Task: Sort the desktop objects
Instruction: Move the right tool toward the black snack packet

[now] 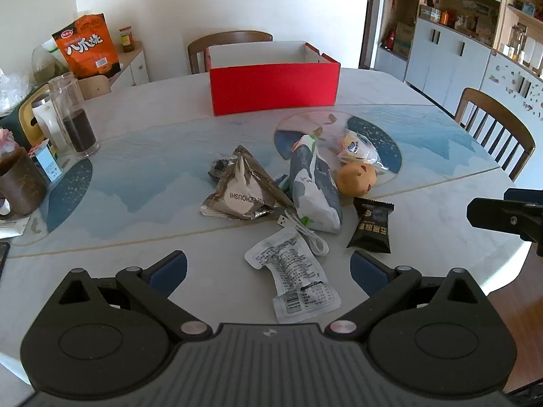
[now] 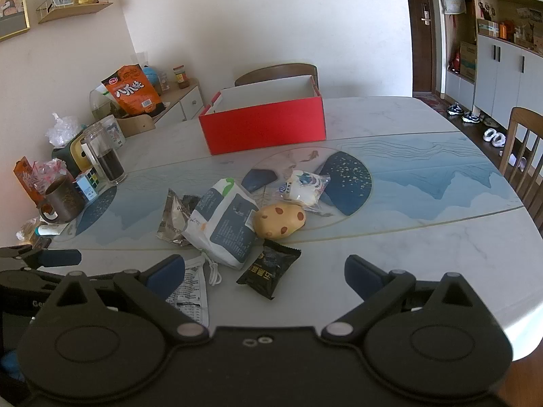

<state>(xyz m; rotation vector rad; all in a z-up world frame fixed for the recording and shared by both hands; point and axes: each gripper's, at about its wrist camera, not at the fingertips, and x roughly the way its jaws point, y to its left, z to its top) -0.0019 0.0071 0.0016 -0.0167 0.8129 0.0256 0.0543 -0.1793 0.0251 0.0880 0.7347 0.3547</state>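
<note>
A red open box (image 1: 273, 90) (image 2: 263, 125) stands at the table's far side. Before it lies a pile: a silver foil packet (image 1: 239, 191) (image 2: 173, 218), a white-and-blue bag (image 1: 314, 186) (image 2: 224, 222), a spotted yellow toy (image 1: 356, 178) (image 2: 280, 220), a clear wrapped snack (image 1: 356, 147) (image 2: 303, 186), a black snack packet (image 1: 371, 225) (image 2: 269, 269), a white USB cable (image 1: 307, 232) (image 2: 213, 273) and a flat white sachet (image 1: 293, 276) (image 2: 193, 293). My left gripper (image 1: 268, 269) is open, with the sachet between its fingers. My right gripper (image 2: 264, 274) is open over the black packet.
At the table's left stand a glass jar of dark liquid (image 1: 73, 117) (image 2: 103, 154), a brown mug (image 1: 20, 178) (image 2: 64, 200), a cube puzzle (image 2: 88, 185) and an orange snack bag (image 1: 88, 45) (image 2: 134, 90). Wooden chairs stand behind the box (image 1: 229, 42) and at the right (image 1: 493, 125) (image 2: 526, 156).
</note>
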